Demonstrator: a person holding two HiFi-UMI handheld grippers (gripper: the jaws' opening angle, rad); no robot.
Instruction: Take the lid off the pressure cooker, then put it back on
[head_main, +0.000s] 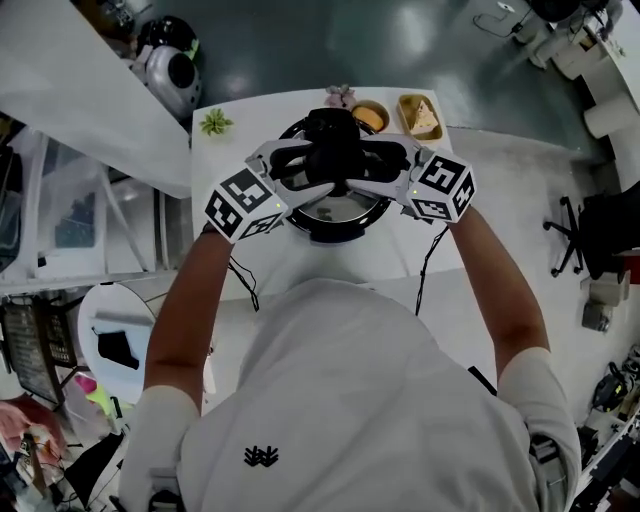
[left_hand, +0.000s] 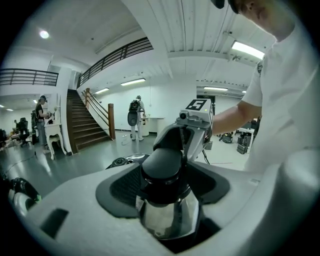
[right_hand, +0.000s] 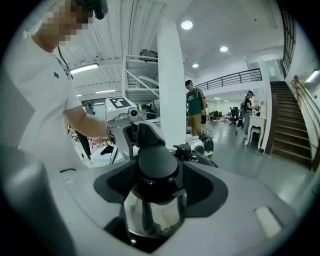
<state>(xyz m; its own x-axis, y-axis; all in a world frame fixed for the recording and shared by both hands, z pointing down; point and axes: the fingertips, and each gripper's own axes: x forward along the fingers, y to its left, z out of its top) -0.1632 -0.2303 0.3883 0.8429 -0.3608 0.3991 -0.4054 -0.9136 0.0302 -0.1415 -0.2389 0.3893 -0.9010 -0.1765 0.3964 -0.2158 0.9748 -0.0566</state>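
Near the white table's (head_main: 230, 150) far edge sits the round shiny steel pressure cooker (head_main: 340, 232), its lid (head_main: 335, 205) on. Left gripper (head_main: 295, 170) and right gripper (head_main: 385, 165) hold their jaws wide apart around its black side handles (left_hand: 161, 162), squeezing nothing. So I think the job is either not started or all done.

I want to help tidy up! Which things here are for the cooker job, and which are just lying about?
For the job: pressure cooker, lid, left hand-held gripper, right hand-held gripper.
Just lying about: little plant, round bowl, food tray.
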